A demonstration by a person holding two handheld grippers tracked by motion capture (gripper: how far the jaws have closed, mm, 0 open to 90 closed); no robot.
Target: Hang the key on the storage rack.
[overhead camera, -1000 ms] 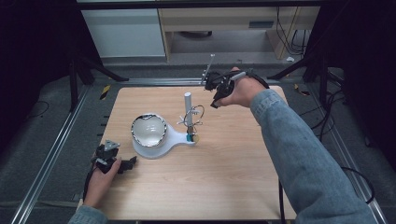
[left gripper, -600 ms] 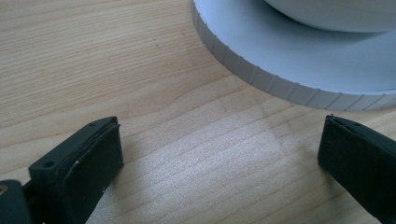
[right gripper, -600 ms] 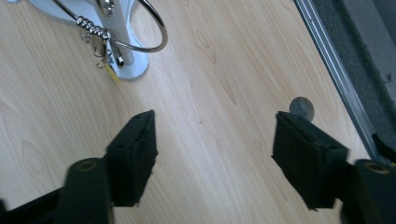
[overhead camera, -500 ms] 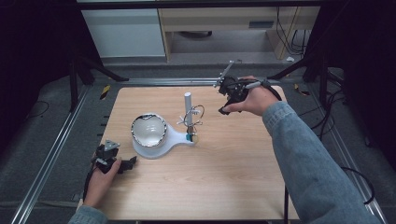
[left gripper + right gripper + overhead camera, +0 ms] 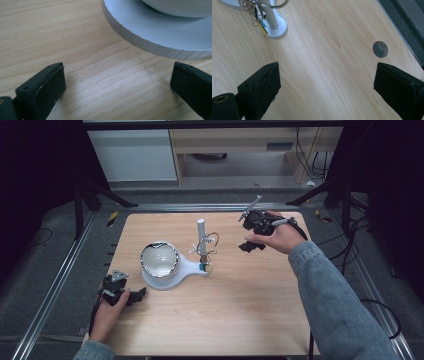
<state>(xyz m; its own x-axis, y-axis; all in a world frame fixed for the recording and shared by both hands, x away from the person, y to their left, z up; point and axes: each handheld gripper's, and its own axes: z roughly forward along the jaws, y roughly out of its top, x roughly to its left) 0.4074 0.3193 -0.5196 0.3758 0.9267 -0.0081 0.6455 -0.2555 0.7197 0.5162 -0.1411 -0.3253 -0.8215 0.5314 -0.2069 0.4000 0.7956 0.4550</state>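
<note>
A white stand [image 5: 190, 267] sits mid-table, carrying a shiny bowl [image 5: 159, 258] and an upright post [image 5: 201, 231] with a key ring [image 5: 208, 242] hung on it. My right gripper [image 5: 248, 245] hovers to the right of the post, apart from it. Its jaws have just been opening and hold nothing. In the right gripper view the right gripper [image 5: 327, 87] stands wide over bare wood, with the post [image 5: 271, 18] and keys [image 5: 255, 8] at upper left. My left gripper [image 5: 136, 295] rests open at the table's front left. The left gripper [image 5: 117, 87] faces the stand's ribbed base [image 5: 155, 35].
The wooden table [image 5: 240, 310] has a round cable hole [image 5: 380, 49] near its edge. Metal rails [image 5: 60, 285] run along both sides, and cabinets [image 5: 135, 155] stand behind.
My right hand has moved right and down, away from the post, and its jaws have spread wider. The left hand has stayed put.
</note>
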